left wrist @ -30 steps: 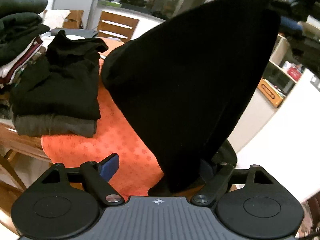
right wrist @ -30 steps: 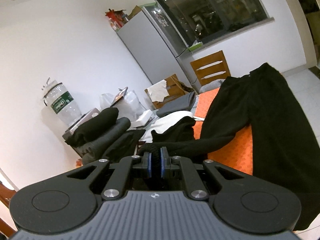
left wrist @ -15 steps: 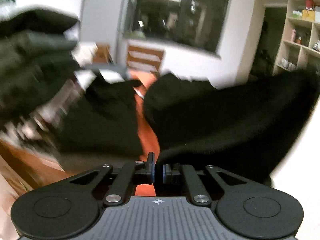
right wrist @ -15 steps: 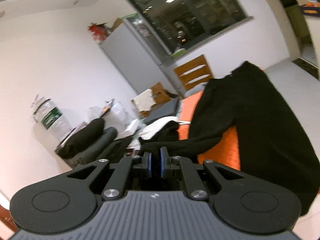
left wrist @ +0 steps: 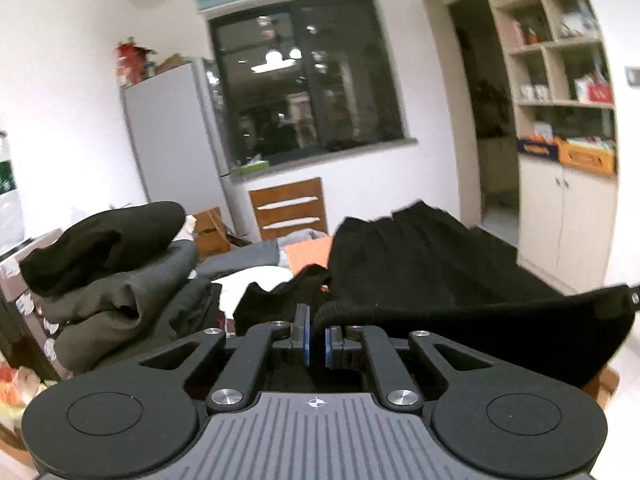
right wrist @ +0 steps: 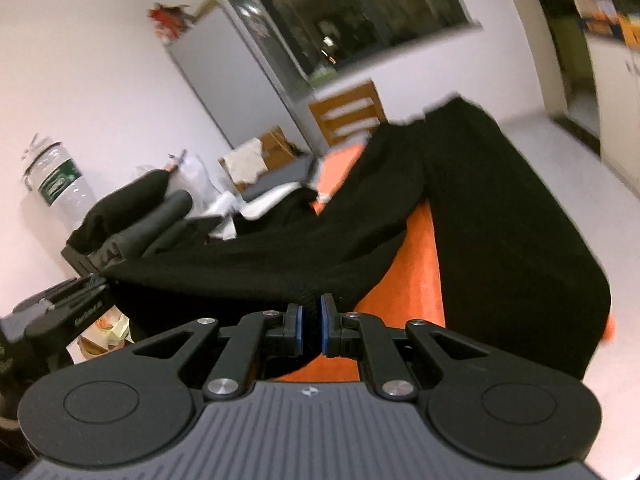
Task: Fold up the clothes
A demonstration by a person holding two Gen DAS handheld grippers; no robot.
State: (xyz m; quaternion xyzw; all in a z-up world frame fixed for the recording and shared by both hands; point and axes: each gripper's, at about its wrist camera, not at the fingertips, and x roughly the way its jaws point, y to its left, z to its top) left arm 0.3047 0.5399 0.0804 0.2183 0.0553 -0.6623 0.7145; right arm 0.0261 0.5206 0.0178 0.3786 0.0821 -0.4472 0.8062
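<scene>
Both tools level, clamping black garment (left wrist: 440, 280)

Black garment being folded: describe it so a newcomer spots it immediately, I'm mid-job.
Start at the orange cloth covering the table below the dark window. The black garment sprawls across it, one end stretched between the left gripper and right gripper, both jaws shut on its edge. Unlike the folded stack of black and grey clothes left of it, it lies spread out, unfolded.
</scene>
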